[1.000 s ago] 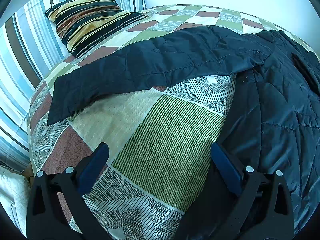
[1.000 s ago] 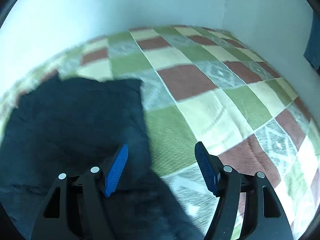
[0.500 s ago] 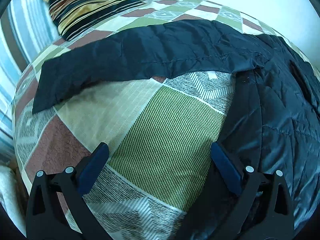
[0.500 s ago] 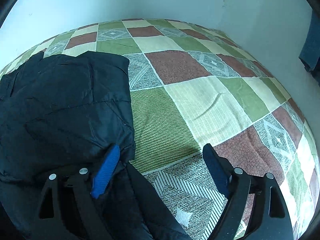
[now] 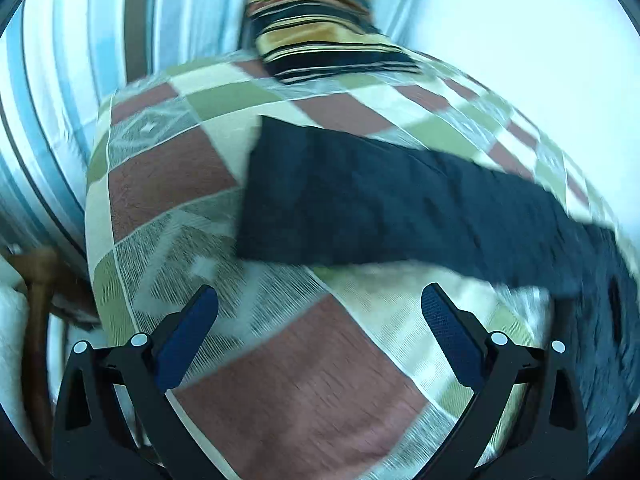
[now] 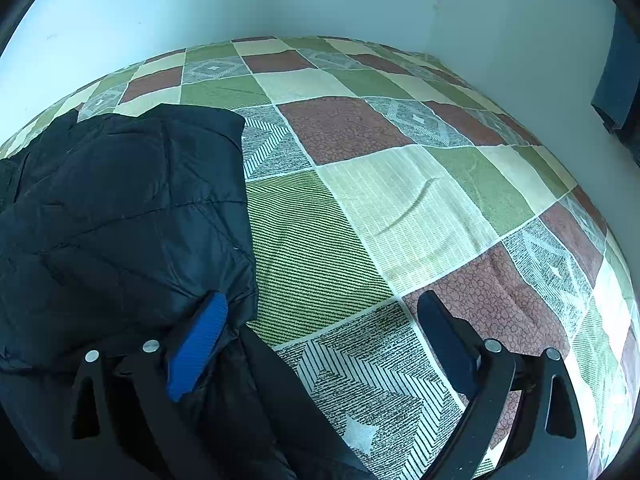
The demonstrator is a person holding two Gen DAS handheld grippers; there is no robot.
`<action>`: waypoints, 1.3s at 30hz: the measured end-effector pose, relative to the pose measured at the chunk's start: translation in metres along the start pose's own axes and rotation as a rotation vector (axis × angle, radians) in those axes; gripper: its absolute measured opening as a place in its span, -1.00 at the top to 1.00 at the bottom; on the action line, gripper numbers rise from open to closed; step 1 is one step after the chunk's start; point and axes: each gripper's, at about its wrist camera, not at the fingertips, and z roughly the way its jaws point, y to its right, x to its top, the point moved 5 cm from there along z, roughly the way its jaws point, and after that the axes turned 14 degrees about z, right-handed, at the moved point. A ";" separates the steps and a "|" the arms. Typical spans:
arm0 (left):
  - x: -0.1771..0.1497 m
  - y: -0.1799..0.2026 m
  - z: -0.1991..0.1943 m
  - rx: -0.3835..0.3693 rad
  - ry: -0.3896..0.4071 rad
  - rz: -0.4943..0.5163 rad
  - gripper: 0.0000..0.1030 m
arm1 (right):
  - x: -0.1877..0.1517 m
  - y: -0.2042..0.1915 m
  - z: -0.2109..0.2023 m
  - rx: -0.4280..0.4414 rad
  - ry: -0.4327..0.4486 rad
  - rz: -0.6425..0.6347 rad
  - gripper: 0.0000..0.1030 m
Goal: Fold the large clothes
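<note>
Left claw [image 5: 318, 316] tilts down over the patchwork bedspread [image 5: 304, 380], spread wide and empty, dark quilted jacket's sleeve [image 5: 360, 204] just ahead. Right claw [image 6: 322, 320] angles down, jaws opening, straddling the jacket's [image 6: 120, 208] folded edge on the bed.

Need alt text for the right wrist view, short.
A dark quilted jacket lies partly folded on the left of a patchwork bedspread in green, cream and brown squares. The right gripper hangs over the jacket's edge, its jaws opening, nothing pinched between them. A pale wall stands behind.
</note>
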 end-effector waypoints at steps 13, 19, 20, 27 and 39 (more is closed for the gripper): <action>0.035 -0.032 0.045 -0.125 0.005 -0.117 -0.64 | 0.000 -0.002 -0.001 -0.031 0.018 -0.017 -0.87; 0.041 -0.031 0.051 -0.110 0.014 -0.074 0.29 | 0.000 -0.003 -0.002 -0.039 0.026 -0.022 -0.87; 0.041 -0.031 0.051 -0.105 0.015 -0.061 0.54 | 0.000 -0.003 -0.002 -0.040 0.027 -0.022 -0.87; 0.059 -0.019 0.015 -0.164 0.084 -0.039 0.85 | 0.000 -0.003 -0.003 -0.040 0.028 -0.020 -0.87; 0.109 0.195 -0.089 -0.448 0.274 0.291 0.87 | 0.000 -0.002 -0.002 -0.021 0.018 -0.004 -0.88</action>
